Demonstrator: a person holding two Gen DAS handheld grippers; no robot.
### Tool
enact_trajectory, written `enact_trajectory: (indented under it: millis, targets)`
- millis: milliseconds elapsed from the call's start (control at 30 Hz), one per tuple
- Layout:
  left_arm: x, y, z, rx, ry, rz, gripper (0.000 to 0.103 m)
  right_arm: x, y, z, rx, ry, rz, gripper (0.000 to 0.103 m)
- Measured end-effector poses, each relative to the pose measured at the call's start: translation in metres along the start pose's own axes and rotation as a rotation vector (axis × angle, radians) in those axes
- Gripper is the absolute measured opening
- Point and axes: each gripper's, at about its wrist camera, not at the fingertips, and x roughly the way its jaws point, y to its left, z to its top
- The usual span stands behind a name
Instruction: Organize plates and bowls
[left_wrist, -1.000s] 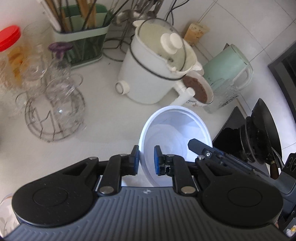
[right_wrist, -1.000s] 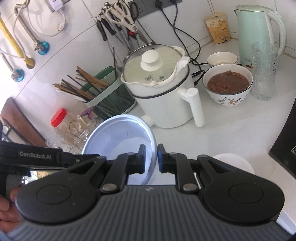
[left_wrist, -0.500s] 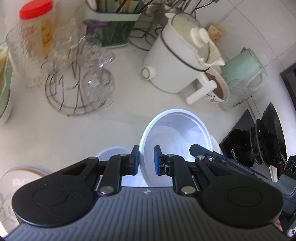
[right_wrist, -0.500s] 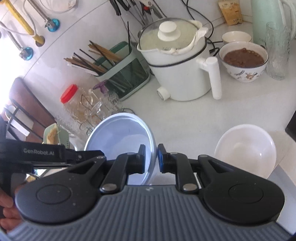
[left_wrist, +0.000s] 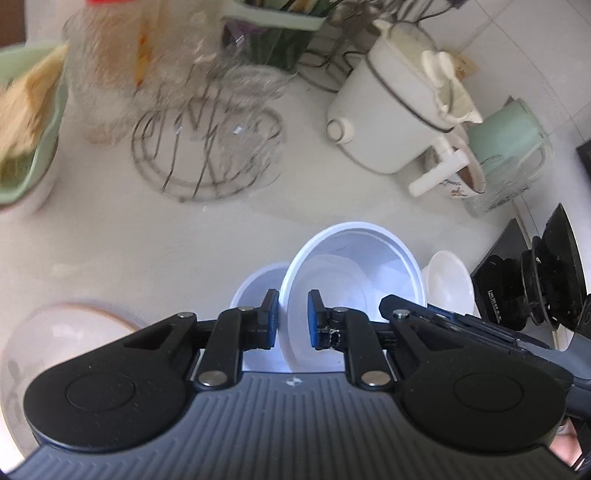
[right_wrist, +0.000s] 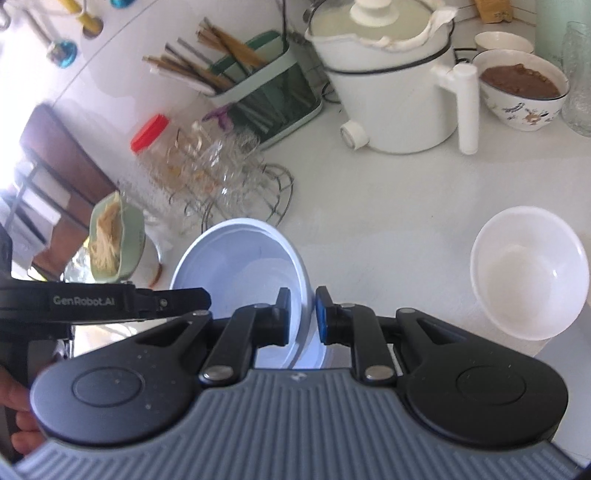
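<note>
The left gripper (left_wrist: 292, 318) pinches the near-left rim of a large white bowl (left_wrist: 351, 273), one blue pad inside the wall and one outside, and the right gripper (right_wrist: 302, 316) clamps the opposite rim of the same bowl (right_wrist: 240, 266) in the same way, so the bowl hangs tilted between the two tools above the white countertop (left_wrist: 147, 240). Just behind the held bowl on the left gripper's side a second white bowl (left_wrist: 258, 284) shows at its edge, partly hidden. A smaller white bowl (right_wrist: 528, 269) sits on the counter to the right, apart from the held one. Farther back stand a wire rack of glasses (right_wrist: 229, 177), a red-lidded jar (right_wrist: 155, 140), a green utensil holder with chopsticks (right_wrist: 258, 85), a white electric pot (right_wrist: 391, 74) and a patterned bowl of brown food (right_wrist: 524, 92). At far left a green bowl of noodles (right_wrist: 114, 240) rests near the counter edge.
</note>
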Motion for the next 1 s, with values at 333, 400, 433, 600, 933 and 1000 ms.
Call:
enact_trajectory:
  millis: [333, 400, 433, 600, 933, 1000]
  targets:
    - [0.012, 0.013, -0.009, -0.013, 0.006, 0.042, 0.017, 0.025, 0.013, -0.012, -0.089, 0.092, -0.033, 0.018]
    - [0.010, 0.015, -0.008, -0.027, -0.006, 0.035, 0.017, 0.028, 0.011, -0.013, -0.080, 0.100, -0.035, 0.018]
    - [0.008, 0.016, -0.007, -0.030, -0.011, 0.038, 0.017, 0.028, 0.011, -0.012, -0.080, 0.099, -0.033, 0.018]
    - [0.002, 0.013, -0.001, -0.015, -0.012, 0.055, 0.019, 0.025, 0.009, -0.011, -0.080, 0.076, -0.027, 0.018]
    - [-0.027, -0.014, 0.014, 0.030, -0.074, 0.043, 0.031, -0.007, -0.002, 0.003, -0.061, -0.042, -0.040, 0.045]
    - [-0.033, -0.023, 0.015, 0.044, -0.085, 0.030, 0.031, -0.016, -0.003, 0.007, -0.062, -0.067, -0.033, 0.045]
